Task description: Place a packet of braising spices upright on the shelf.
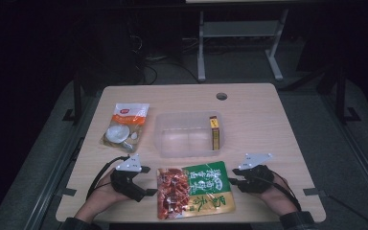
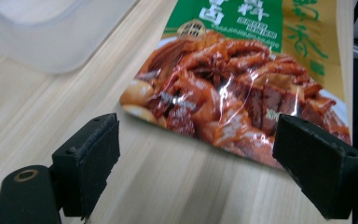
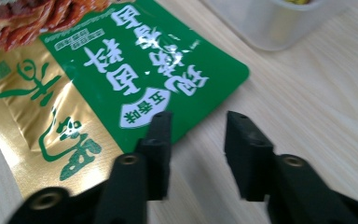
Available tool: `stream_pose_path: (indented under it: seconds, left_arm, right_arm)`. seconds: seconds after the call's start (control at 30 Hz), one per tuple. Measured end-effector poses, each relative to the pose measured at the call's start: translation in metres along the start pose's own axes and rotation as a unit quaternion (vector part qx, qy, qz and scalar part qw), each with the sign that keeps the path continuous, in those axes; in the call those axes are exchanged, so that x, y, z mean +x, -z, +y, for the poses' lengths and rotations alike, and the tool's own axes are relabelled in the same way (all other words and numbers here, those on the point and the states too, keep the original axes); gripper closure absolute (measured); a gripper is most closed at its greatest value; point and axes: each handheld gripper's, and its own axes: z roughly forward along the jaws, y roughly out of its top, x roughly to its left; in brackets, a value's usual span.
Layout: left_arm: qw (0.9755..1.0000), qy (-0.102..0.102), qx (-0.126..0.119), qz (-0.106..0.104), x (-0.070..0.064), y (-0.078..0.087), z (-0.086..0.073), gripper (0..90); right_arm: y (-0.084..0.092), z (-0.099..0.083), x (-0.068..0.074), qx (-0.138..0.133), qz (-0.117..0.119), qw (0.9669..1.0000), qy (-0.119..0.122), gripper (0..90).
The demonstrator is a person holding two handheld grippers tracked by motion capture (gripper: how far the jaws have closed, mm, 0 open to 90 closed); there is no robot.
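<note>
While the seasoning packet [image 1: 195, 189] lies flat between both grippers, its long axis runs across from the open left gripper [image 1: 149, 180] to the open, empty right gripper [image 1: 231, 181].

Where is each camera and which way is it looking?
High view: sits above the person's side of the table, looking forward and down; both forearms, left gripper and right gripper show.
Left gripper view: rides that gripper, looking along its wide-open jaws at the food packet.
Right gripper view: rides that gripper, looking along its partly open jaws, nothing between them, at the packet's green end.
Shared: all three show the food packet and the clear plastic box.
</note>
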Motion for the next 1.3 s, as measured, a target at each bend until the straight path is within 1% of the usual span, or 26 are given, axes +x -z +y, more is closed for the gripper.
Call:
stream_pose_path:
  seconds: [0.03, 0.07, 0.17, 0.2, 0.23, 0.33, 0.4, 0.43, 0.47, 0.5, 0.57, 0.6, 0.63, 0.67, 0.73, 0.77, 0.8, 0.83, 0.87, 0.9, 0.93, 1.0, 1.1, 1.13, 1.2, 1.3]
  left_arm:
    - [1.0, -0.002, -0.001, 0.0, 0.0, 0.0, 0.001, 14.3]
    - [1.0, -0.008, -0.002, 0.0, 0.001, -0.001, 0.003, 14.5]
    - [0.9999, -0.015, -0.002, -0.002, 0.002, -0.004, 0.009, 14.3]
    - [0.9998, -0.017, -0.001, -0.001, 0.003, -0.006, 0.011, 14.3]
    - [0.9998, -0.019, -0.002, -0.002, 0.003, -0.008, 0.013, 14.2]
    - [0.9996, -0.029, 0.003, -0.006, 0.003, -0.014, 0.02, 14.2]
    - [0.9994, -0.033, -0.002, -0.013, 0.003, -0.018, 0.024, 14.3]
    - [0.9991, -0.038, -0.001, -0.018, 0.003, -0.023, 0.029, 14.2]
    - [0.9991, -0.038, -0.001, -0.018, 0.003, -0.023, 0.029, 14.2]
    - [0.9987, -0.043, 0.003, -0.028, 0.003, -0.029, 0.034, 14.2]
    - [0.9985, -0.047, 0.004, -0.029, 0.003, -0.032, 0.037, 14.2]
    - [0.9981, -0.052, 0.006, -0.031, 0.003, -0.035, 0.039, 14.3]
    - [0.9978, -0.054, 0.006, -0.037, 0.003, -0.038, 0.042, 14.2]
    - [0.9976, -0.057, 0.005, -0.038, 0.003, -0.041, 0.043, 14.2]
    - [0.9971, -0.061, 0.012, -0.044, 0.003, -0.048, 0.047, 14.1]
    - [0.9969, -0.062, 0.012, -0.047, 0.004, -0.051, 0.047, 13.8]
    - [0.9967, -0.066, 0.016, -0.046, 0.004, -0.054, 0.048, 13.8]
    - [0.9967, -0.064, 0.019, -0.046, 0.004, -0.058, 0.049, 13.8]
    - [0.9961, -0.069, 0.024, -0.049, 0.004, -0.06, 0.049, 13.5]
    - [0.9961, -0.068, 0.025, -0.049, 0.003, -0.063, 0.049, 13.4]
    - [0.996, -0.07, 0.026, -0.049, 0.004, -0.065, 0.05, 13.4]
    - [0.996, -0.068, 0.026, -0.052, 0.004, -0.07, 0.051, 13.3]
    - [0.9953, -0.073, 0.026, -0.058, 0.004, -0.078, 0.055, 13.3]
    - [0.9954, -0.071, 0.026, -0.059, 0.003, -0.081, 0.056, 13.3]
    - [0.9947, -0.077, 0.029, -0.062, 0.001, -0.086, 0.058, 13.2]
    - [0.9943, -0.077, 0.04, -0.062, 0.002, -0.093, 0.058, 13.2]
  right_arm:
    - [0.001, -0.002, -0.001, -0.003, -0.004, 0.9999, -0.01, 50.1]
    - [0.002, -0.003, -0.001, -0.003, -0.005, 0.9999, -0.015, 47.9]
    - [0.006, -0.009, 0.0, -0.009, -0.018, 0.9994, -0.027, 39.7]
    - [0.006, -0.009, 0.0, -0.009, -0.018, 0.9994, -0.027, 39.7]
    - [0.007, -0.011, 0.0, -0.01, -0.023, 0.9992, -0.029, 38.0]
    - [0.01, -0.018, 0.001, -0.011, -0.028, 0.9987, -0.041, 35.6]
    - [0.013, -0.022, 0.001, -0.013, -0.034, 0.9981, -0.05, 32.9]
    - [0.015, -0.024, 0.003, -0.015, -0.038, 0.9976, -0.055, 31.9]
    - [0.015, -0.024, 0.003, -0.015, -0.038, 0.9976, -0.055, 31.9]
    - [0.017, -0.026, 0.005, -0.016, -0.044, 0.9973, -0.057, 31.1]
    - [0.017, -0.026, 0.005, -0.017, -0.045, 0.9973, -0.055, 31.1]
    - [0.018, -0.026, 0.005, -0.019, -0.045, 0.9973, -0.055, 31.0]
    - [0.017, -0.025, 0.004, -0.024, -0.046, 0.9975, -0.049, 30.8]
    - [0.016, -0.024, 0.004, -0.023, -0.045, 0.9974, -0.051, 30.8]
    - [0.013, -0.022, 0.004, -0.024, -0.042, 0.998, -0.04, 30.8]
    - [0.012, -0.022, 0.004, -0.02, -0.041, 0.9982, -0.04, 30.8]
    - [0.011, -0.022, 0.004, -0.019, -0.041, 0.9985, -0.031, 30.8]
    - [0.011, -0.021, 0.005, -0.016, -0.041, 0.9985, -0.032, 30.8]
    - [0.01, -0.021, 0.006, -0.014, -0.04, 0.9986, -0.03, 30.8]
    - [0.01, -0.02, 0.006, -0.017, -0.041, 0.9987, -0.026, 30.8]
    - [0.01, -0.02, 0.007, -0.015, -0.04, 0.9987, -0.029, 30.8]
    - [0.01, -0.02, 0.007, -0.018, -0.04, 0.9988, -0.02, 30.8]
    - [0.01, -0.02, 0.007, -0.02, -0.041, 0.9987, -0.022, 30.8]
    - [0.01, -0.02, 0.007, -0.017, -0.041, 0.9987, -0.025, 30.8]
    - [0.011, -0.02, 0.007, -0.017, -0.043, 0.9987, -0.022, 30.8]
    - [0.011, -0.021, 0.006, -0.017, -0.046, 0.9986, -0.021, 30.9]
